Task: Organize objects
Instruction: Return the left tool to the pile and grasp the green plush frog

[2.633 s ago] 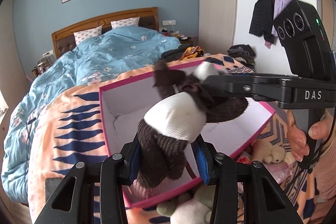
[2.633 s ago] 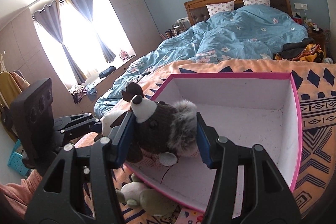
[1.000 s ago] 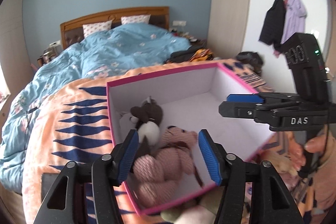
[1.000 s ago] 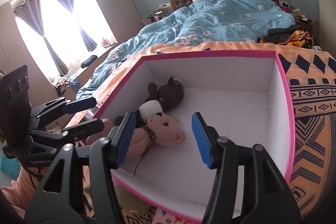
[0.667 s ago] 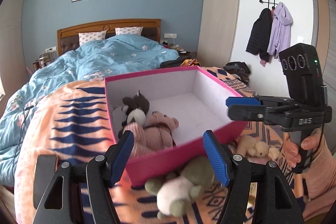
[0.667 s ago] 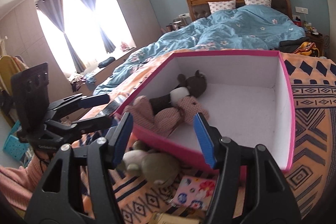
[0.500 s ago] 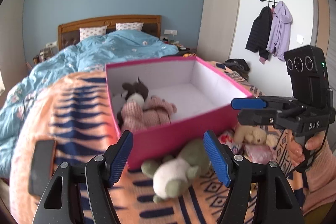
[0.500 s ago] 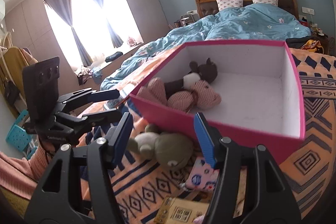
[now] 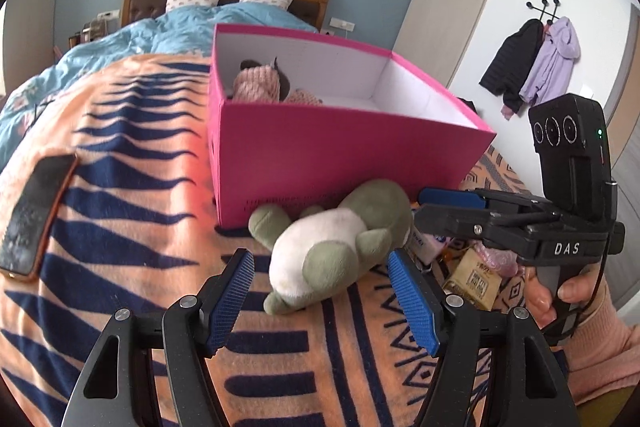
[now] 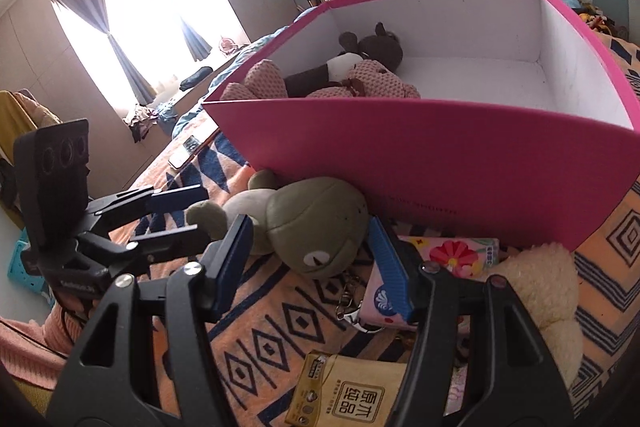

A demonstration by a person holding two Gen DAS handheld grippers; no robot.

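The green frog plush (image 9: 336, 243) lies on the blanket against the pink box (image 10: 460, 163). Both the left gripper (image 9: 320, 297) and the right gripper (image 10: 312, 259) are spread, straddling it ungripped (right seemingly nearest its head). Two-sided closing could snag the keyring (image 10: 352, 303).

Bright window (image 10: 132, 7) glare, fisheye-warped edges.

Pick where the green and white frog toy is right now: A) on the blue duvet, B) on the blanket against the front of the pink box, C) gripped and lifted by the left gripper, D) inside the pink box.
B: the frog toy lies on the blanket against the pink box, outside it, ungripped.
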